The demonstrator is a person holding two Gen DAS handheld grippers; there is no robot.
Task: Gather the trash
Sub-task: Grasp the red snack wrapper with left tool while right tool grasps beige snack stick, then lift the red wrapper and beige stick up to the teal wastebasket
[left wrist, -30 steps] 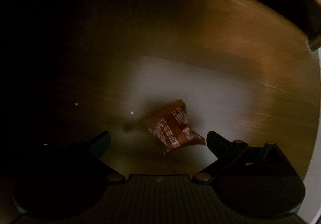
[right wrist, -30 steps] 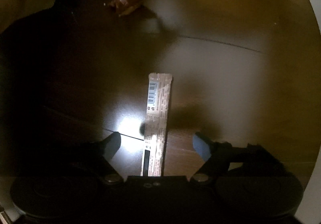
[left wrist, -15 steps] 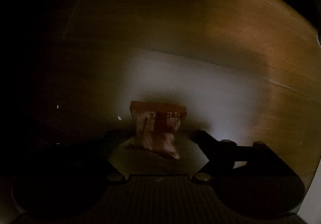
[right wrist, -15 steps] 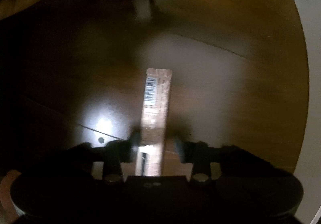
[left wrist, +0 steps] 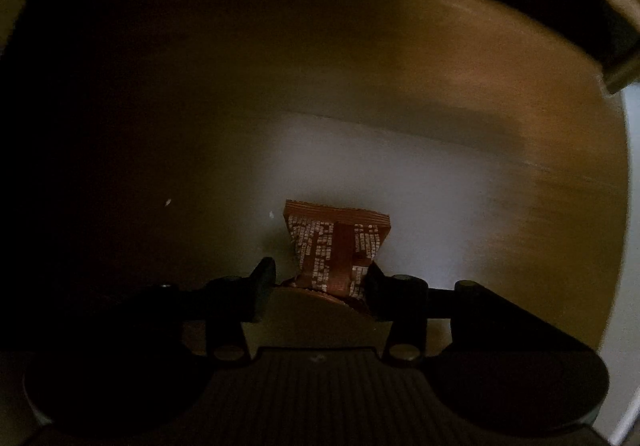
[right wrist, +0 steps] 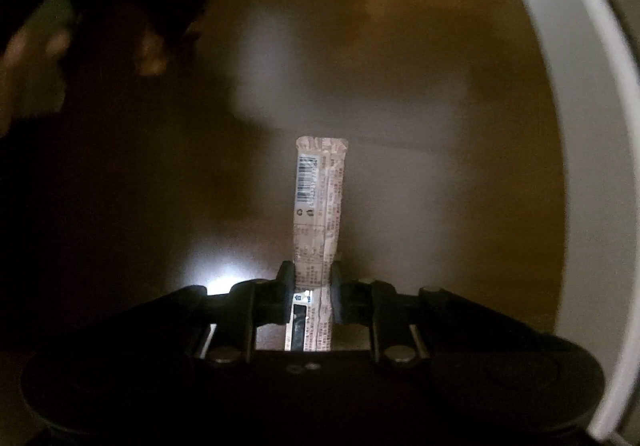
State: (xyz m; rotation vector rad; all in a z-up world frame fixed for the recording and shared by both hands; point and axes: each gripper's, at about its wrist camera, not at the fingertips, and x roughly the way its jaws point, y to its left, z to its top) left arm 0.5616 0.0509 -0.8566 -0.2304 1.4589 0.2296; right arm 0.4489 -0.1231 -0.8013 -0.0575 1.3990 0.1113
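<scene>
In the left wrist view a crumpled brown wrapper (left wrist: 336, 246) with white print stands upright between the fingers of my left gripper (left wrist: 320, 277). The jaws are closing and pinch its lower end; the right finger (left wrist: 376, 282) plainly touches it. In the right wrist view a long pale stick wrapper (right wrist: 318, 202) with a barcode points away from me. My right gripper (right wrist: 311, 288) is shut on its near part, its jaws still closing a little. Both wrappers hang above the dim wooden floor (left wrist: 460, 94).
A white curved edge (right wrist: 580, 126) runs down the right side of the right wrist view. A dark band with a pale rim (left wrist: 580, 6) crosses the left view's top right. A blurred hand (right wrist: 24, 46) shows at upper left. Glare (right wrist: 216, 278) marks the floor.
Both grippers went from wide open to closed around their wrappers. The brown wrapper turned upright between the left fingers. Both grippers rose from the floor, carrying the wrappers.
</scene>
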